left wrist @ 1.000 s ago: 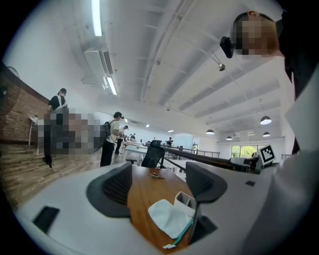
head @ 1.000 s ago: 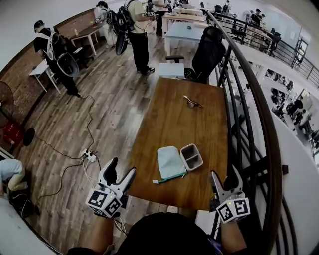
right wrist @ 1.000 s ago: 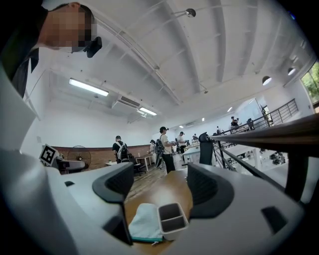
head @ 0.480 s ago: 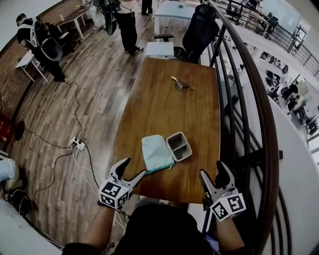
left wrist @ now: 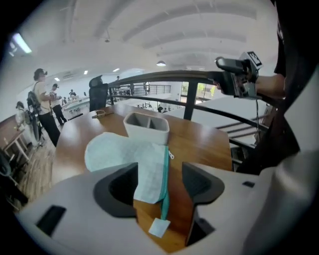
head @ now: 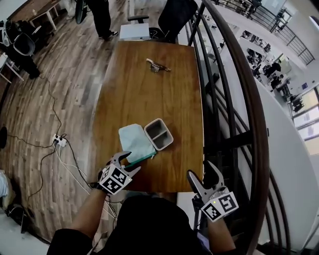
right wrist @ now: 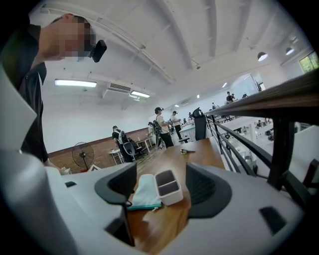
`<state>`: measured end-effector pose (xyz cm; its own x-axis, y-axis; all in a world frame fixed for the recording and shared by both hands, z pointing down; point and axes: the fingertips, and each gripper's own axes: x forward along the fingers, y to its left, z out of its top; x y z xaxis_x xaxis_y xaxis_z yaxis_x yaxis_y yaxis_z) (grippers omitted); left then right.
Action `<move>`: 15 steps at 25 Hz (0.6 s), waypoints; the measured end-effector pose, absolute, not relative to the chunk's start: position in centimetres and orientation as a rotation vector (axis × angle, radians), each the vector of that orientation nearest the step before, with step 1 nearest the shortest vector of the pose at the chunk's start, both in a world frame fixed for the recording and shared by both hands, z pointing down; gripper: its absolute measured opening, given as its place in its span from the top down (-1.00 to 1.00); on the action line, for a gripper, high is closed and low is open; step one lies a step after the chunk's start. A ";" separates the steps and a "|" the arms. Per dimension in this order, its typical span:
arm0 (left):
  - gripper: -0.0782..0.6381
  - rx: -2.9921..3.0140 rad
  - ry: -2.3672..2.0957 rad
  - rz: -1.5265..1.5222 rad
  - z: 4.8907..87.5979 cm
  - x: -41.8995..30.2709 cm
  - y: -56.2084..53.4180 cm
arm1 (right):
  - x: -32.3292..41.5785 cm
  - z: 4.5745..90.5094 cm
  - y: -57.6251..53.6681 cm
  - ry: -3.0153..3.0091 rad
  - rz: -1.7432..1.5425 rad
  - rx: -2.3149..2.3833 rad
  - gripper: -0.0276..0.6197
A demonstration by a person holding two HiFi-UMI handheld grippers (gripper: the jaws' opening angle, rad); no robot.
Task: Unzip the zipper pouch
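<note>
A pale green zipper pouch lies flat near the front of the wooden table, its teal zipper along the near edge. In the left gripper view the pouch and its zipper run up through the gap between the jaws, with a white tag at the near end. My left gripper hovers at the pouch's near corner, open; its jaws have just been closing and the pads touch nothing. My right gripper is open at the table's front right edge, jaws also narrowing, nothing between them.
A grey two-compartment tray sits against the pouch's right side. A small metal object lies at the table's far end. A dark railing runs close along the right. A chair stands beyond; cables and a power strip lie on the floor at left.
My left gripper has dropped and swung right, from off the table's left corner onto the pouch's near end. The right gripper sank slightly. The head view has tilted further down.
</note>
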<state>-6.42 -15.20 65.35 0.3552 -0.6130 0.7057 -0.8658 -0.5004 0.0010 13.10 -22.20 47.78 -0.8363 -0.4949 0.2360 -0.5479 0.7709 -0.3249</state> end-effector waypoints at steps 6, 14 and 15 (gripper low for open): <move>0.10 2.231 -1.080 1.055 68.6 -3.8 -16.9 | 15.7 48.0 -21.9 -2.772 0.590 0.954 0.05; 0.30 2.123 -0.994 1.152 71.7 -4.3 -16.6 | 17.2 48.0 -20.9 -2.717 0.583 1.041 0.08; 0.32 2.124 -0.993 1.149 71.7 -4.4 -16.8 | 17.2 48.0 -20.9 -2.714 0.579 1.049 0.08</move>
